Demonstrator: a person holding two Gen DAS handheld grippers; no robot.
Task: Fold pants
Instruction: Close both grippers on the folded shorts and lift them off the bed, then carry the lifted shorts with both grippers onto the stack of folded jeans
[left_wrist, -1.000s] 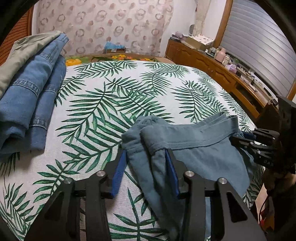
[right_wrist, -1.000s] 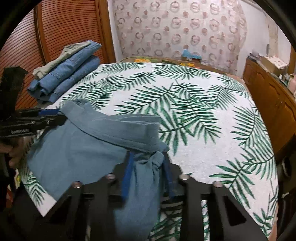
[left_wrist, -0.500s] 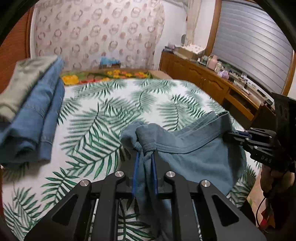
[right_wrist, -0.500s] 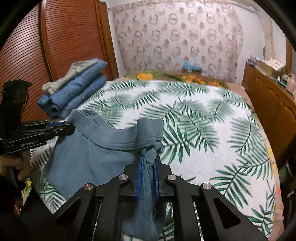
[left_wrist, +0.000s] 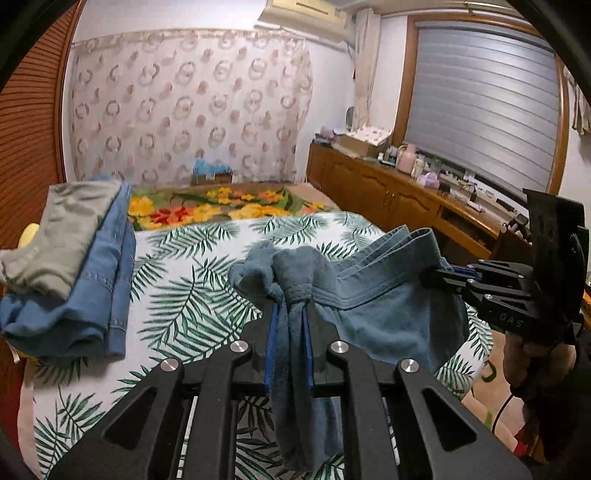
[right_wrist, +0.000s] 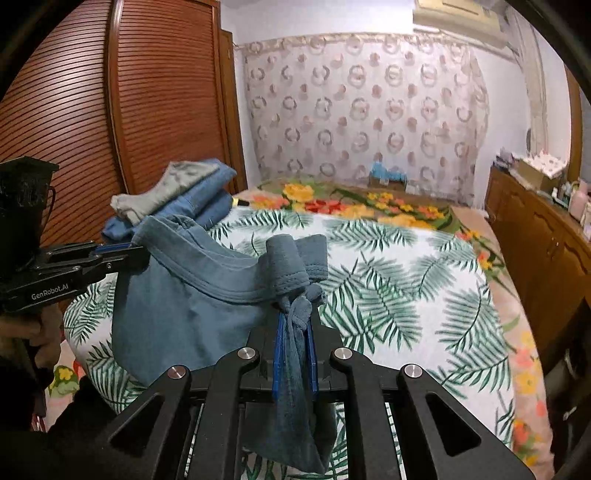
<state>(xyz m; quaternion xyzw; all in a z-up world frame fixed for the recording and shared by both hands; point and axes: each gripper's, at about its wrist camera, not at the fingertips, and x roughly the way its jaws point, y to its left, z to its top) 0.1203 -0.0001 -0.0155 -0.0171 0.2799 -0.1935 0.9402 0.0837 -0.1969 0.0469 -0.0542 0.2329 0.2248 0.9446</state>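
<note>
- Left wrist view: left tool pinched on a bunched waistband end of the pants, lifted above the bed. Waistband edge stretched rightward to the right tool, clamped on the other end. Folded stack at the bed's left edge; open leaf-print spread beyond.
- Right wrist view: right tool pressed onto the gathered cloth, fabric hanging below. Left tool gripping the far corner. Broad bare bed to the right, cabinet beside its edge.

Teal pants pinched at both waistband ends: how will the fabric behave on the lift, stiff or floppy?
Likely floppy: the teal pants sag between the left gripper and right gripper. Probably light, since narrow pinches hold them. The legs will likely dangle and swing.
</note>
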